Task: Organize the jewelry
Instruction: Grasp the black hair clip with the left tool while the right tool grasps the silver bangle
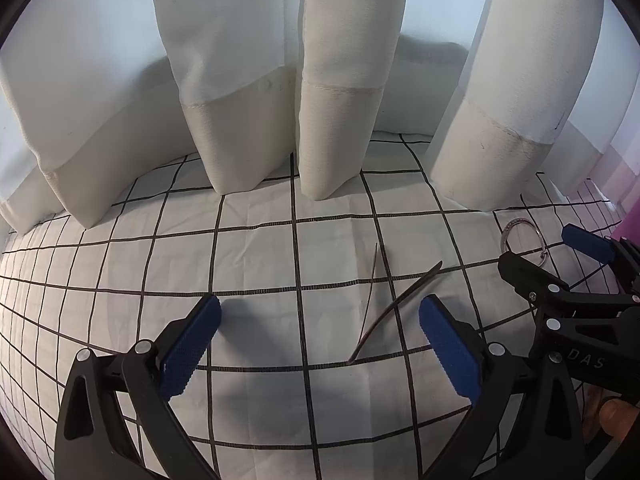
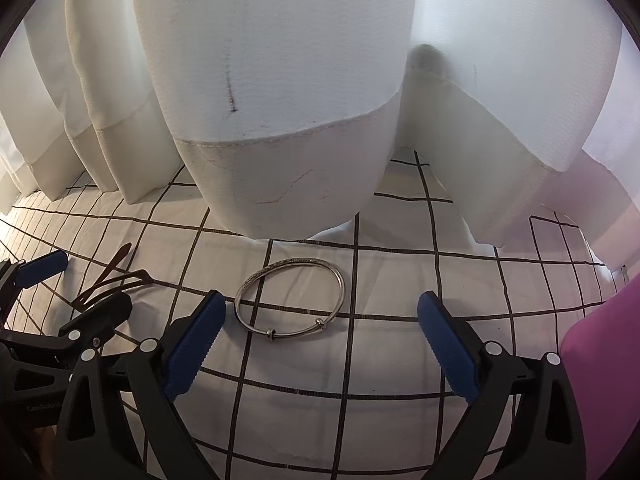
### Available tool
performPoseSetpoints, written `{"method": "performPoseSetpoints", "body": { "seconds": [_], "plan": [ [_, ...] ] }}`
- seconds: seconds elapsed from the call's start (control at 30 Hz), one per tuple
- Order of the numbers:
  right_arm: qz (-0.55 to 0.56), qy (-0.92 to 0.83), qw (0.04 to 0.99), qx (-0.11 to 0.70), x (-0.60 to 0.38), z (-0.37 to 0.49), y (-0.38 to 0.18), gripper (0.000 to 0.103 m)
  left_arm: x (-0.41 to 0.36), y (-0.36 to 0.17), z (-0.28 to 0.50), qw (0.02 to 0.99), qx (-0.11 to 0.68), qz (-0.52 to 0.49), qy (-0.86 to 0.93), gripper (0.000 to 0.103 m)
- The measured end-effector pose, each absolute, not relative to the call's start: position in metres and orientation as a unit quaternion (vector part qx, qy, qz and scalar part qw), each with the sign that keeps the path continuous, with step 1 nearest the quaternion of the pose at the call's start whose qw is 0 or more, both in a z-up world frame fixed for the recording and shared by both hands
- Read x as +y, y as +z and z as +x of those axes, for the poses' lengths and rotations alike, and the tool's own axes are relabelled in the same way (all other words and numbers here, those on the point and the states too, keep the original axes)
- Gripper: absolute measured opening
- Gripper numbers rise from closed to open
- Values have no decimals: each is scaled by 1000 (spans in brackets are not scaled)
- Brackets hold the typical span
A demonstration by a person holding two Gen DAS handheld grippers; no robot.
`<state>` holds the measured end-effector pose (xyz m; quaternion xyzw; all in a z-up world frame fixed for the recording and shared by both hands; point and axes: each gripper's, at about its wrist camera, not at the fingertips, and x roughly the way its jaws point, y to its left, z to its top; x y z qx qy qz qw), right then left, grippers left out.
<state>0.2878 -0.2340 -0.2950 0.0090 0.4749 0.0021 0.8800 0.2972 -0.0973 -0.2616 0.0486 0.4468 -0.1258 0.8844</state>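
A silver bangle [image 2: 296, 333] with two small beads lies flat on the checked cloth, just ahead of my right gripper [image 2: 320, 308], slightly left of its centre. That gripper is open and nothing sits between its blue pads. A thin dark V-shaped hairpin [image 1: 396, 301] lies on the cloth ahead of my left gripper [image 1: 320, 312], nearer its right finger. The left gripper is open and holds nothing. In the left wrist view the bangle [image 1: 520, 220] shows at the far right, beyond the right gripper [image 1: 540, 248]. The right wrist view shows the hairpin [image 2: 116, 260] and the left gripper [image 2: 92, 280] at its left edge.
White curtain folds [image 2: 280, 120] hang down onto the back of the white, black-gridded cloth [image 1: 260, 248], close behind the bangle. A pink object [image 2: 600, 360] stands at the right edge. A person's fingers [image 1: 612, 416] grip the right tool's handle.
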Motion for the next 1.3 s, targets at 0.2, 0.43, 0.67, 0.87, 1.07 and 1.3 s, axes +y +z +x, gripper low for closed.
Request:
{"method": "performPoseSetpoints", "body": {
  "seconds": [0.2, 0.43, 0.67, 0.87, 1.07, 1.3],
  "plan": [
    [5, 3, 888, 460, -235, 282, -291, 62, -94, -264, 288, 890, 435, 47, -126, 79],
    [8, 5, 890, 456, -235, 281, -290, 52, -103, -260, 276, 891, 421, 46, -162, 11],
    [25, 9, 891, 452, -238, 270, -289, 52, -96, -256, 269, 893, 417, 41, -162, 9],
    [36, 11, 891, 452, -236, 252, -284, 52, -84, -239, 267, 897, 410, 22, -164, 9],
    [38, 16, 892, 450, -233, 239, -277, 52, -73, -231, 257, 896, 408, 18, -172, 9],
    [35, 22, 895, 445, -223, 228, -267, 51, -58, -225, 254, 895, 414, 8, -166, 9]
  ]
}}
